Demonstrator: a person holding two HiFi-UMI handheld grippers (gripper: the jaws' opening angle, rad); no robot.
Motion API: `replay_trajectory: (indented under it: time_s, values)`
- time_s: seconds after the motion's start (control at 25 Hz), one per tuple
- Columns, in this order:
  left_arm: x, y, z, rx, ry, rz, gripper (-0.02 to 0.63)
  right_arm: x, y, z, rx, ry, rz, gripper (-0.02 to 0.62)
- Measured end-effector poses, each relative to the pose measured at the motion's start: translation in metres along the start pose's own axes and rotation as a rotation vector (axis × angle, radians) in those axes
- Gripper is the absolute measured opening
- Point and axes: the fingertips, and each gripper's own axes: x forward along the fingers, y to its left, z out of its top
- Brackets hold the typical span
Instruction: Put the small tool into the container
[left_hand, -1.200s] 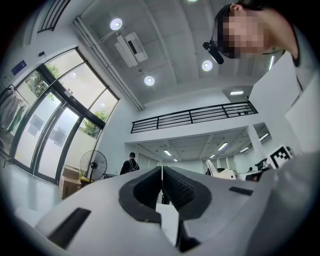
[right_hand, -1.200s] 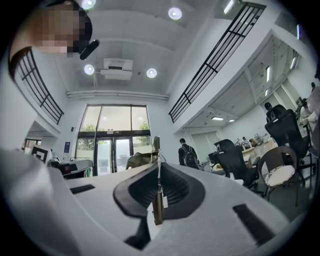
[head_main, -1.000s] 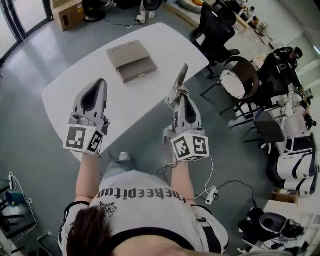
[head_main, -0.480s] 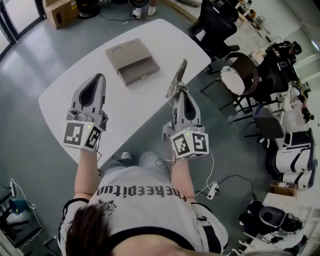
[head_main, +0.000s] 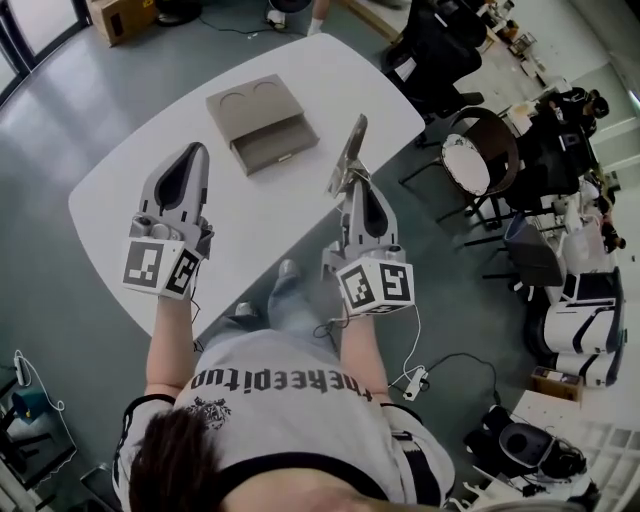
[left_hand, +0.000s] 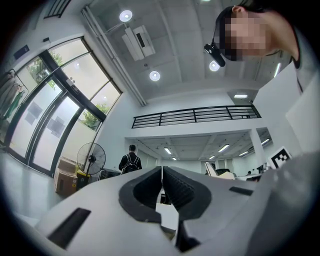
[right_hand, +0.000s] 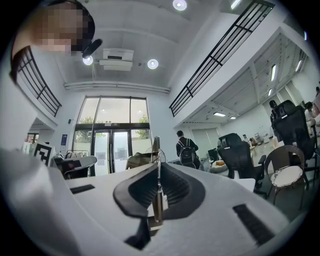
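Wide shot first: the white oval tabletop (head_main: 285, 215) fills the middle of the head view, and on its far side sits the taupe rectangular container (head_main: 255, 105). It has two round recesses in its top and a shallow drawer section (head_main: 272, 146) jutting out toward the near side. That drawer looks open and ready to receive.

Both grippers are held up over the near part of the tabletop. The left gripper (head_main: 196, 150) is at the near left, well apart from the container. In its own view (left_hand: 161, 172) the fingers are pressed together with nothing between them, so it is just along for the ride.

The right gripper (head_main: 352, 186) is over the tabletop's near right edge. Its fingers (right_hand: 158, 167) are clamped tight on the small flat metal tool (head_main: 352, 150), which shows as a thin strip, edge-on in the right gripper view (right_hand: 156, 147). The tool pokes out past the fingertips toward the far side.

So the tool is held in the air, to the right of the container and well apart from it, not yet over the drawer.

My read is that this is the carry stage: the pick is done and the delivery is not. The next move calls for swinging the right gripper to the far left until the strip's tip hangs over the open drawer. Then it should tip the strip down so it lies flat inside, and only then ease the fingers apart. Release too early, or at too steep an angle, and a strip that thin could well skid off onto the tabletop.
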Motion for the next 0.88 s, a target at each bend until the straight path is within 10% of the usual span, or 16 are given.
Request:
replay_trajectory:
  time_s: [0.88]
  values:
    - [0.090, 0.016, -0.039, 0.034, 0.016, 0.212, 0.012, 0.129, -0.041, -0.079, -0.378, 0.255, 0.415, 0.003]
